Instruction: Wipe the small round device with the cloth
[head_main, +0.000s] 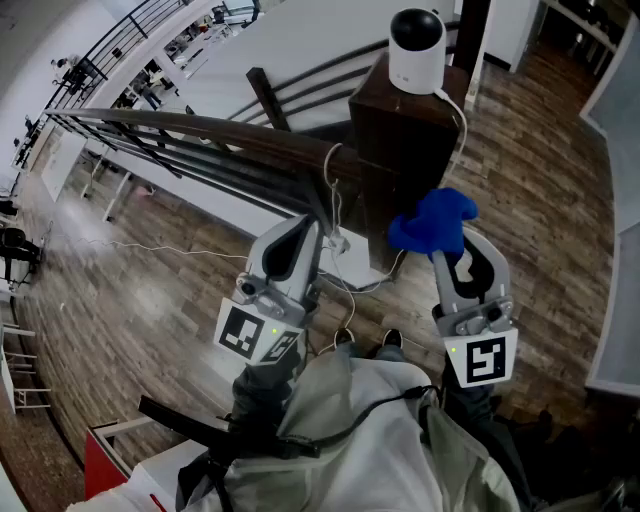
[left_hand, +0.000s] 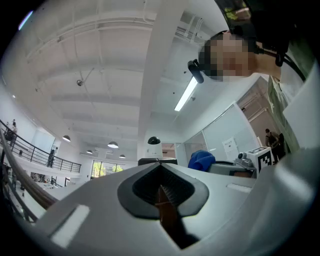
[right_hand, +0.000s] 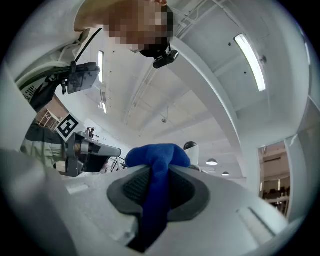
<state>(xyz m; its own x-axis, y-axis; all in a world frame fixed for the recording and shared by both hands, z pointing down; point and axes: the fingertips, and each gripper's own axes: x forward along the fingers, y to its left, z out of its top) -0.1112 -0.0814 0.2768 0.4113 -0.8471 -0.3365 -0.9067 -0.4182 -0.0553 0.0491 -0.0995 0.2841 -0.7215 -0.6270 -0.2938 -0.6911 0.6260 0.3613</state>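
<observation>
The small round device (head_main: 415, 48), white with a black dome top, stands on a dark wooden post (head_main: 395, 140). It also shows far off as the device (left_hand: 154, 145) and the device (right_hand: 191, 149). My right gripper (head_main: 447, 250) is shut on a bunched blue cloth (head_main: 432, 222), held up in front of the post, below the device and apart from it. In the right gripper view the cloth (right_hand: 157, 165) fills the gap between the jaws. My left gripper (head_main: 318, 232) is shut with nothing in it, beside the post's left side under the handrail.
A dark handrail (head_main: 200, 130) with balusters runs left from the post. White cables (head_main: 345, 265) hang down from the device past the post. Wooden floor lies below. A red and white object (head_main: 105, 460) sits at the bottom left.
</observation>
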